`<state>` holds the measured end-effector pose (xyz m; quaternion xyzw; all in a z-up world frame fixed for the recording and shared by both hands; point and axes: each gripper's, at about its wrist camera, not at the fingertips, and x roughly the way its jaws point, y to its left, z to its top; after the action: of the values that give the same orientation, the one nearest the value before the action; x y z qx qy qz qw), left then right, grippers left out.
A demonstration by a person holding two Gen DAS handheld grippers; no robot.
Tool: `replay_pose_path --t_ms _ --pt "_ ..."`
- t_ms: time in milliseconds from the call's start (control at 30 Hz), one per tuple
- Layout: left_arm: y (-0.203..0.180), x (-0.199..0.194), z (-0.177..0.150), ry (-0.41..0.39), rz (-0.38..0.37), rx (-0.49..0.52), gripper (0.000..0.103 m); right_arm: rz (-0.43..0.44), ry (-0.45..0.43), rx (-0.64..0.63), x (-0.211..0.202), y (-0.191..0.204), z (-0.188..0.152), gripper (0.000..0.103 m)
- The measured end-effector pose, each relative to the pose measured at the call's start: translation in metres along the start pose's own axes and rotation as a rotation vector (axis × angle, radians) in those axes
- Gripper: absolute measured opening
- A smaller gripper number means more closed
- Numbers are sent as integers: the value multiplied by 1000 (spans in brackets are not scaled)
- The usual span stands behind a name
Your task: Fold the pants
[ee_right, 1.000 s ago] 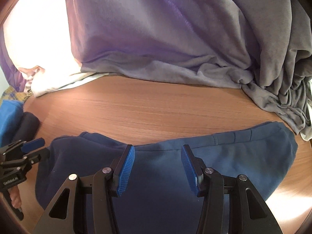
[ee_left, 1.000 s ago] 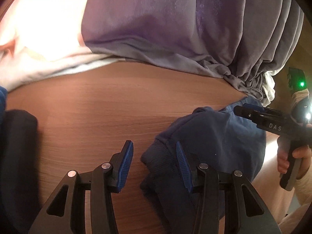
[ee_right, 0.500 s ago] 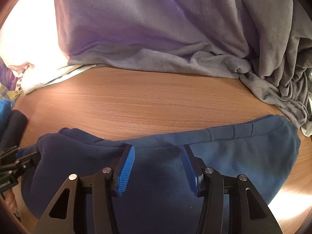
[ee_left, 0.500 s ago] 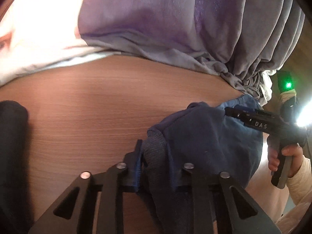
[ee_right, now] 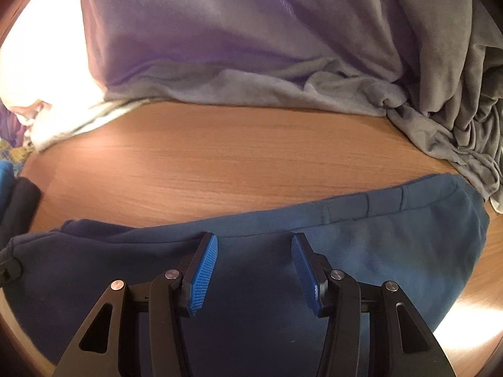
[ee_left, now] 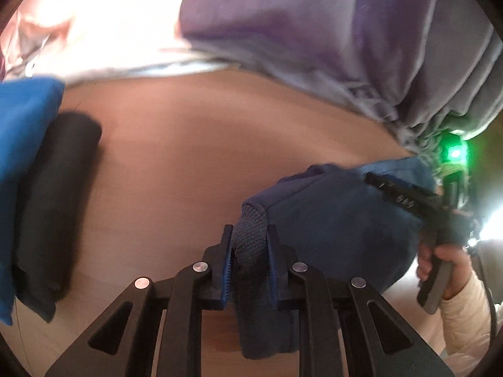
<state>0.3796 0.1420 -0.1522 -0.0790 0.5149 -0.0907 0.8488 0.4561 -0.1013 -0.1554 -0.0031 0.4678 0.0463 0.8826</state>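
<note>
Dark blue pants (ee_right: pixel 393 245) lie across the wooden table (ee_right: pixel 239 160), waistband to the right in the right wrist view. My left gripper (ee_left: pixel 250 248) is shut on the ribbed cuff of the pants (ee_left: pixel 339 223) and holds that end lifted. My right gripper (ee_right: pixel 253 264) is open and empty, its blue pads hovering over the middle of the pants. It also shows in the left wrist view (ee_left: pixel 418 201), held by a hand at the right.
A large grey-purple cloth (ee_right: pixel 251 40) is heaped along the far side of the table. White fabric (ee_right: pixel 66 125) lies at the far left. A black rolled garment (ee_left: pixel 53 207) and a bright blue one (ee_left: pixel 19 144) sit at the left.
My left gripper closed on the pants cuff and has lifted and drawn it back. My right gripper stayed open over the pants while the cloth shifted slightly under it.
</note>
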Motion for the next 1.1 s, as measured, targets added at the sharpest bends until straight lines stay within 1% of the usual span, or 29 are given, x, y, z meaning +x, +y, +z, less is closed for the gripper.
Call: replay_pose_path --t_ms 100,300,433,500,533,567,600,633,700,767,833,967,1100 --pt "2 6 -5 11 35 13 19 2 1 -5 5 0 0 51" --pt "-1 11 -8 12 73 31 20 9 11 4 7 -4 2 51" --pt "-1 11 -8 9 80 28 22 16 16 15 7 -6 3 51" --pt "0 11 -6 8 99 22 31 14 14 16 8 -6 3 51" --pt "0 10 -7 5 116 21 41 13 15 16 7 -5 3 51" --pt "1 7 -7 -6 135 22 47 13 16 12 8 -5 3 51" --pt "0 2 -8 -17 141 30 48 9 18 1 7 -4 4 51" --pt "-3 -5 -9 -33 146 43 49 4 15 -7 6 -3 4 53" --pt "-7 -14 -11 -57 165 66 54 1 -3 -18 -2 -2 3 53" --pt "-12 -26 -15 -80 198 95 55 24 -31 -9 -15 -3 3 53" --pt "-16 -38 -18 -103 217 102 55 30 -61 4 -32 -5 2 58" --pt "-25 -60 -21 -149 206 108 55 28 -128 11 -68 -11 -2 59" --pt "-42 -81 -21 -207 191 113 55 55 -182 10 -104 -17 -9 59"
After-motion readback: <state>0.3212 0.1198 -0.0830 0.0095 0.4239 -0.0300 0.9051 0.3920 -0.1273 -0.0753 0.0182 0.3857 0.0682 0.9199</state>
